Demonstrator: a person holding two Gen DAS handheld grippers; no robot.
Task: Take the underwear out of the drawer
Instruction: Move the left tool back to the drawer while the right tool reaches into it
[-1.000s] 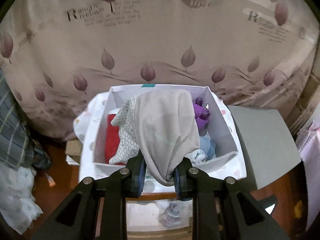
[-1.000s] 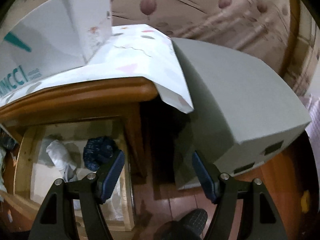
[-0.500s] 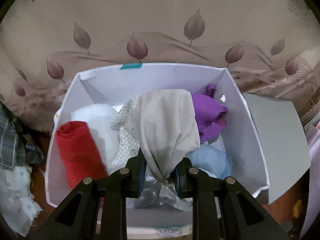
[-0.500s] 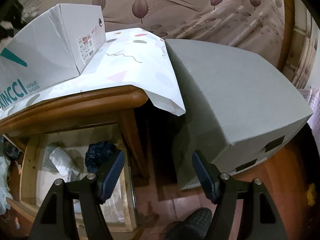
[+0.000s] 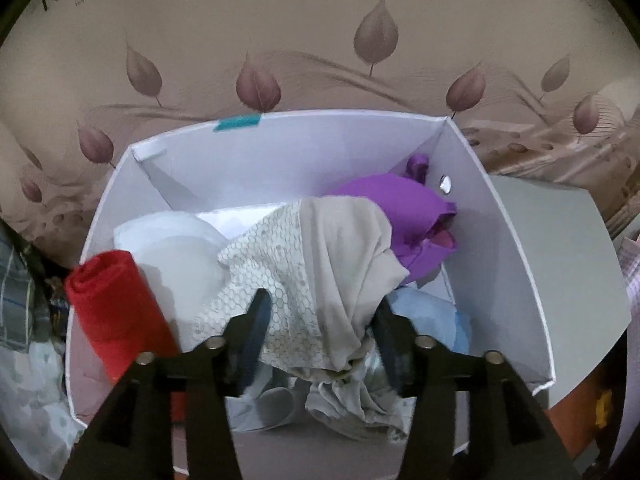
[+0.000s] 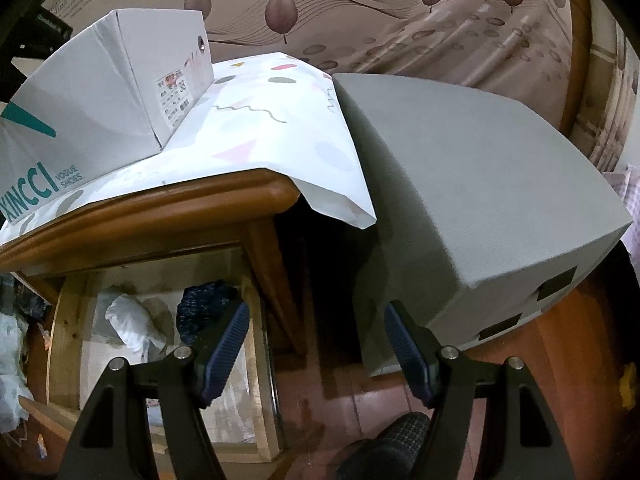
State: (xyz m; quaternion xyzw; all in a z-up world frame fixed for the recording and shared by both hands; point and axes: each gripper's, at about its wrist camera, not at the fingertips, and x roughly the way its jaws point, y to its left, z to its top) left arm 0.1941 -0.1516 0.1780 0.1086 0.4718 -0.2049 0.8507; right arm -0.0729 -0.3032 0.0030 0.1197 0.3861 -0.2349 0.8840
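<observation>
The beige underwear [image 5: 340, 276] is soft and crumpled, with a white part that has a honeycomb pattern on its left side. It lies in a heap on top of the other clothes inside the white shoe box [image 5: 500, 240], near the front of it. The left gripper [image 5: 320, 320] sits right over it, and its jaws are opening. The cloth is between the two fingers, but the pads no longer squeeze it.

Around the underwear the box is full. A rolled red cloth [image 5: 116, 312] leans at the left side. A white round piece [image 5: 180, 248] lies behind it. A purple garment [image 5: 404, 216] is bunched up at the far right corner. A light blue cloth [image 5: 432, 316] is at the near right. Some gray crumpled cloth [image 5: 352, 404] is at the front, under the underwear.

In the right wrist view the shoe box [image 6: 92, 92] stands on a patterned sheet [image 6: 272, 136] on a wooden table [image 6: 180, 208]. Under the table top the drawer [image 6: 64, 320] is pulled open. Inside it are a white bundle [image 6: 132, 320] and a dark blue patterned bundle [image 6: 204, 300]. A gray box [image 6: 480, 200] stands to the right of the table. The right gripper [image 6: 316, 344] hangs wide open over the floor, with nothing in it.
</observation>
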